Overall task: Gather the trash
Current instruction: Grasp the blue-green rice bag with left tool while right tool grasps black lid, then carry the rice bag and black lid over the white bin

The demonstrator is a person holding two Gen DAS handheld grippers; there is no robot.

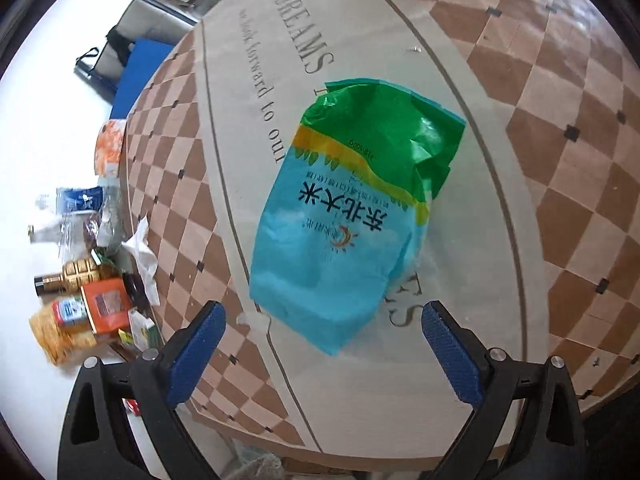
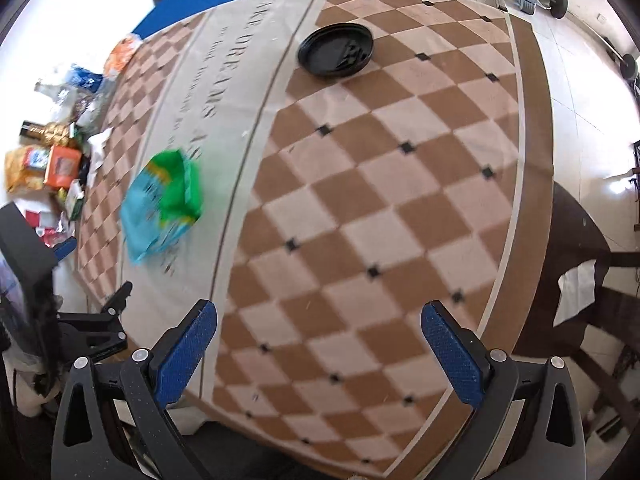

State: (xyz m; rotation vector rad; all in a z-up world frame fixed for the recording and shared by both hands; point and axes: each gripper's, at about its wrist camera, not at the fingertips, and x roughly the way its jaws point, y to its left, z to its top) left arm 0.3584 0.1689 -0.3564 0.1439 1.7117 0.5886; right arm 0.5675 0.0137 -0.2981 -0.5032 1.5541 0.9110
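A crumpled blue and green plastic rice bag (image 1: 348,216) lies on the checkered rug (image 1: 560,160), on its pale lettered band. My left gripper (image 1: 322,330) is open just above the bag's near end, its blue pads either side, not touching it. In the right wrist view the same bag (image 2: 164,204) appears blurred at the left. A black plastic lid (image 2: 335,51) rests on the rug further away. My right gripper (image 2: 320,332) is open over bare rug, holding nothing. The left gripper's black frame (image 2: 100,328) shows at the lower left.
A heap of trash (image 1: 88,280) lies on the white floor left of the rug: bottles, an orange box, snack packets, crumpled tissue (image 1: 144,256). A blue mat (image 1: 136,76) and a grey case sit beyond. Dark wooden furniture (image 2: 600,280) with a white cloth stands right of the rug.
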